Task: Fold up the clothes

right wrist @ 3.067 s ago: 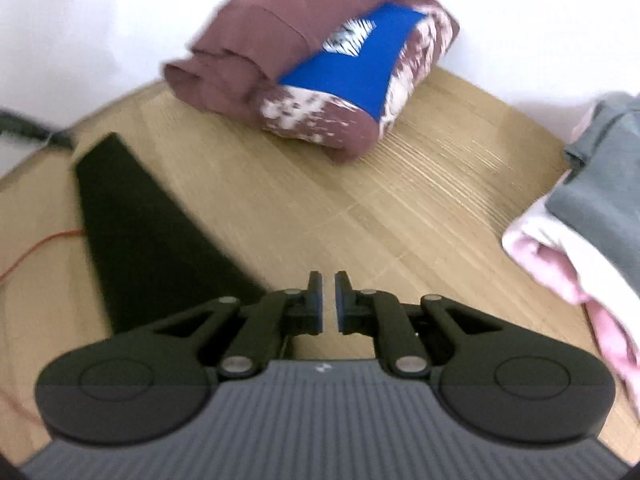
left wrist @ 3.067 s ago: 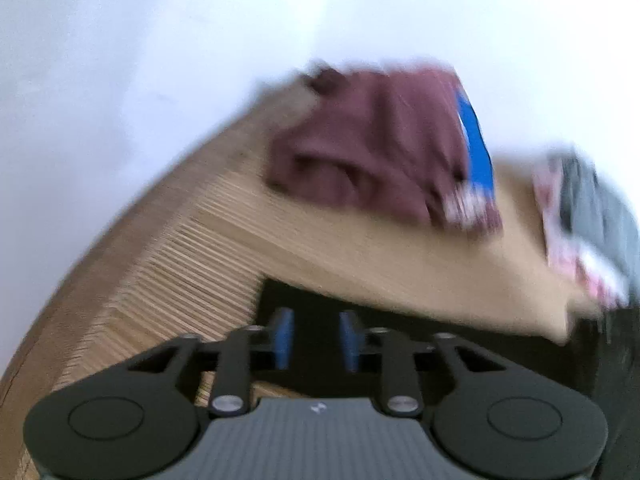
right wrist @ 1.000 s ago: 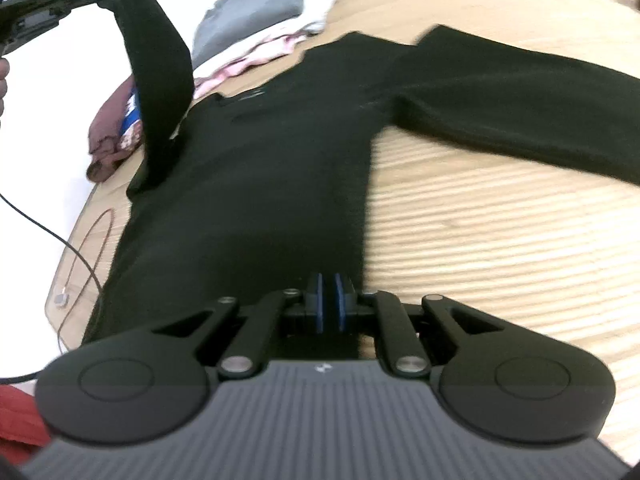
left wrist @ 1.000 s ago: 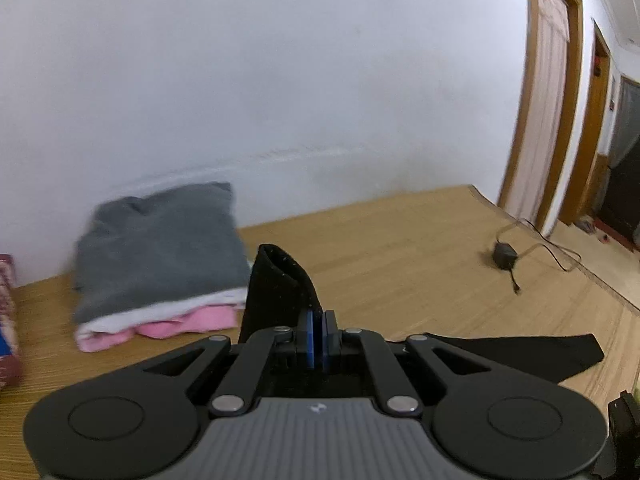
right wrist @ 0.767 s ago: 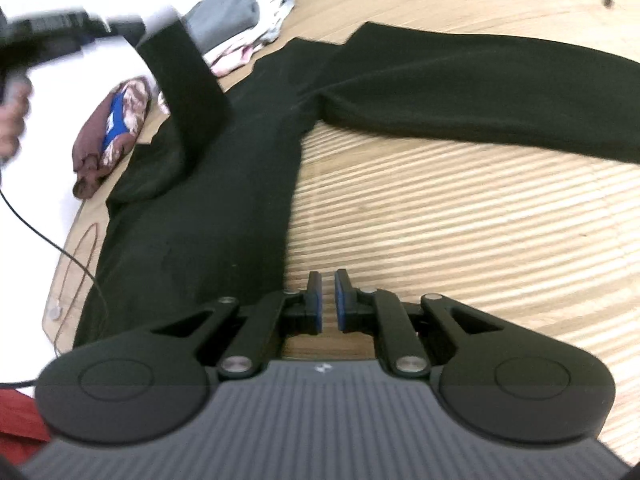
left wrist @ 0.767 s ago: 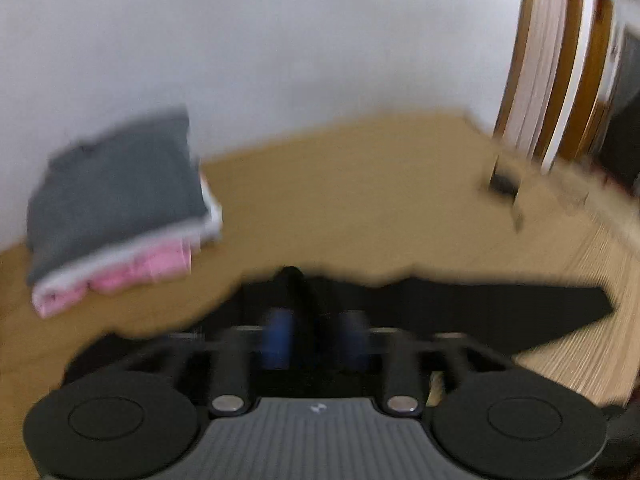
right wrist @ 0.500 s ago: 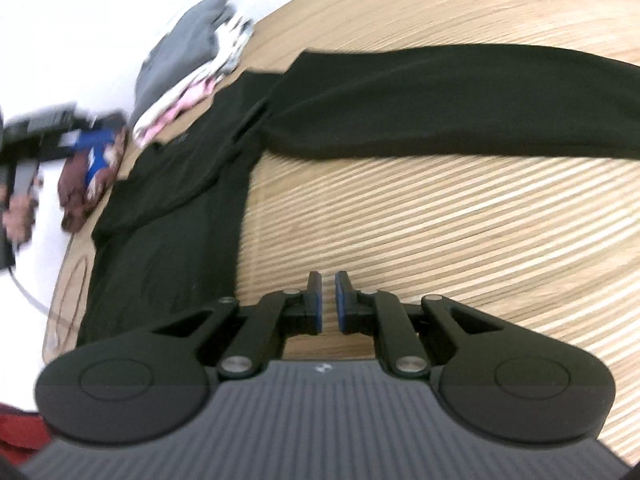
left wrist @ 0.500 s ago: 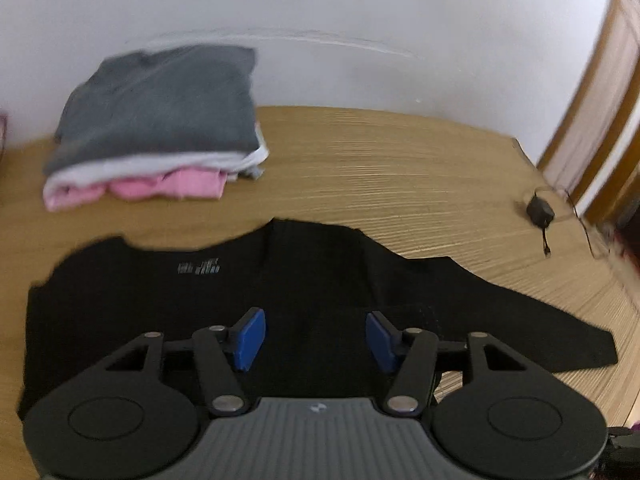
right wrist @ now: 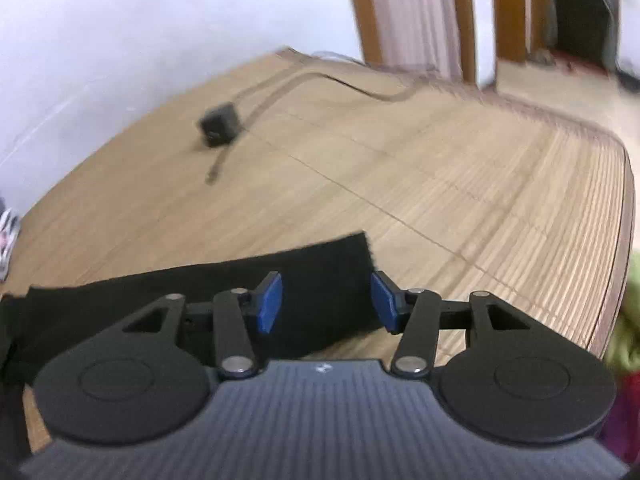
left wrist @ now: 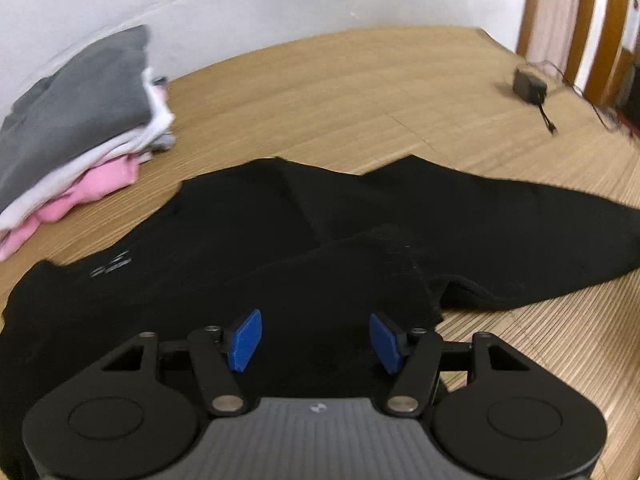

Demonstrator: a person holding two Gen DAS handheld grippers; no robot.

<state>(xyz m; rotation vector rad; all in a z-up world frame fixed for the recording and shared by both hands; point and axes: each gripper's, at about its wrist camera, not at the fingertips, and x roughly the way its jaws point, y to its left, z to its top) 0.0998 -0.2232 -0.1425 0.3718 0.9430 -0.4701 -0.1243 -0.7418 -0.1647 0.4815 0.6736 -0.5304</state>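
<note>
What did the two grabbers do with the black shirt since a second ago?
The left gripper let go of the sleeve it had lifted; that sleeve now lies folded across the black shirt. The right gripper opened and moved over the cuff of the other sleeve, holding nothing yet. The folded pile and the charger stayed put.

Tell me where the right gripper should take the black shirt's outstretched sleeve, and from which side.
Probably at the cuff end of the sleeve. It lies flat on the mat with its straight end edge free, and the open right gripper already straddles it. Come down from above and pinch just inside that edge. The black shirt has its other sleeve already folded across the body.
</note>
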